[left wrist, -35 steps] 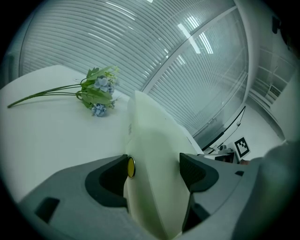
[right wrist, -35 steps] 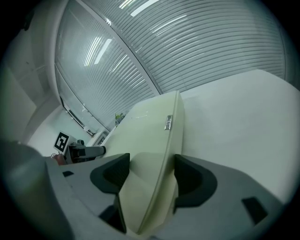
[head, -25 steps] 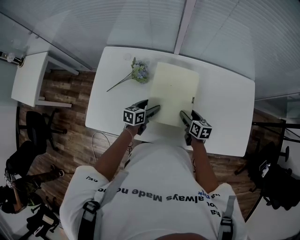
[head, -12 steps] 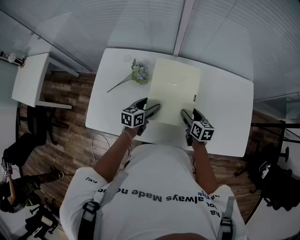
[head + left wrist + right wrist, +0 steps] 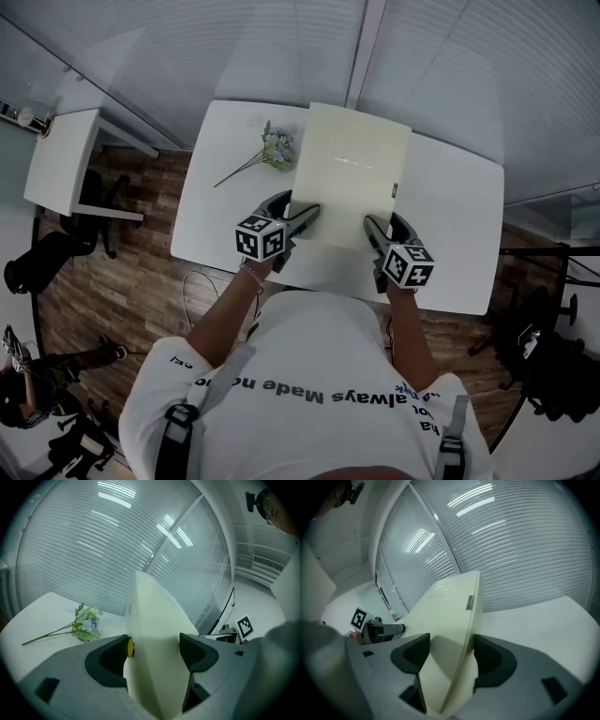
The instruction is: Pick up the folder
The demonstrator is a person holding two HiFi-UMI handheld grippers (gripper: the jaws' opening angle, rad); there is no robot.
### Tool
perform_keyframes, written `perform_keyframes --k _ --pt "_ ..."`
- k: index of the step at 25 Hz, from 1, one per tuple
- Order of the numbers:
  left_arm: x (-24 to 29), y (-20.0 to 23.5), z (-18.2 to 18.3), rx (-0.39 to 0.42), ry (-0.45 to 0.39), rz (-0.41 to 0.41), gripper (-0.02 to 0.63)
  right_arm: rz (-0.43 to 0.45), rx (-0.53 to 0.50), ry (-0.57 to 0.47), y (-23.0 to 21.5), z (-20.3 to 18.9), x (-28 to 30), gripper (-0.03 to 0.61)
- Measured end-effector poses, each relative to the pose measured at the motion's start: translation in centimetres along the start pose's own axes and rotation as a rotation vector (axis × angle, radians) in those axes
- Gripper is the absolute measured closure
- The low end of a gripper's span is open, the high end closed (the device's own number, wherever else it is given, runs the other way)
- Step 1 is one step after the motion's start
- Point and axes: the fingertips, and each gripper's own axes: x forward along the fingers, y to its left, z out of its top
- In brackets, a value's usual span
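The pale yellow folder is held off the white table, its far edge tilted up toward the window. My left gripper is shut on its near left edge, my right gripper on its near right edge. In the left gripper view the folder fills the gap between the jaws of the left gripper. In the right gripper view the folder stands edge-on in the right gripper, against the right-hand jaw, with a small dark label near its far corner.
A sprig of artificial flowers lies on the table left of the folder. Ribbed glass walls close off the far side. A small white side table and a dark office chair stand on the wooden floor to the left.
The folder has risen from lying flat on the table to being held up and tilted, looking larger in the head view. Both grippers have lifted slightly with it.
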Motion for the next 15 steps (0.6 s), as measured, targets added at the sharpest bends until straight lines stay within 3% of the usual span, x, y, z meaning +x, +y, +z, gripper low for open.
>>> perform_keyframes --k 15 --pt "-3.2 -3.9 6.6 0.087 -0.144 -0.003 0.279 0.005 -0.119 -0.125 3.2 6.9 -3.7 0.279"
